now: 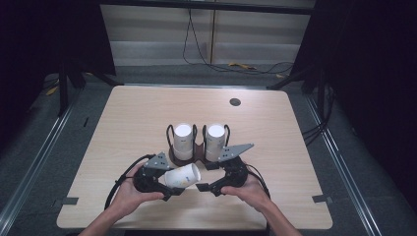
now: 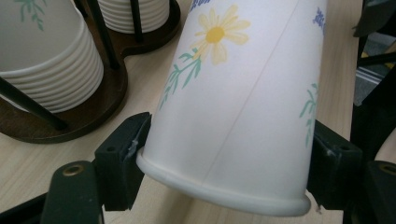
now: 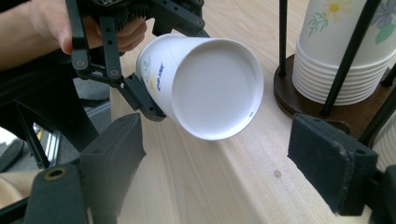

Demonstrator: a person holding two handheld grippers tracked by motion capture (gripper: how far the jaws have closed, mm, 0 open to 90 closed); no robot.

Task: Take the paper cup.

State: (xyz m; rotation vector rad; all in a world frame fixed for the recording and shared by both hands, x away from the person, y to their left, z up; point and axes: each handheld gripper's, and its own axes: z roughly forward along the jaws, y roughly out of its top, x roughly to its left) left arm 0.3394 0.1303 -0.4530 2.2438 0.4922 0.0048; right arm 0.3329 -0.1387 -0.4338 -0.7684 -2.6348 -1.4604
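A white paper cup (image 1: 183, 176) printed with a yellow daisy lies on its side in the air just above the table, near the front edge. My left gripper (image 1: 172, 181) is shut on it close to the rim, one pad (image 2: 123, 158) on each side of the cup (image 2: 238, 102). The closed base of the cup (image 3: 210, 88) faces my right gripper (image 3: 233, 158). That right gripper (image 1: 206, 176) stands open a short way from the base, and nothing sits between its pads (image 3: 327, 158).
Behind the grippers stands a dark wooden cup holder (image 1: 194, 156) with black wire posts. It carries two stacks of the same cups (image 1: 183, 140) (image 1: 215, 140). A round cable hole (image 1: 235, 102) sits at the back of the light wooden table (image 1: 123, 128).
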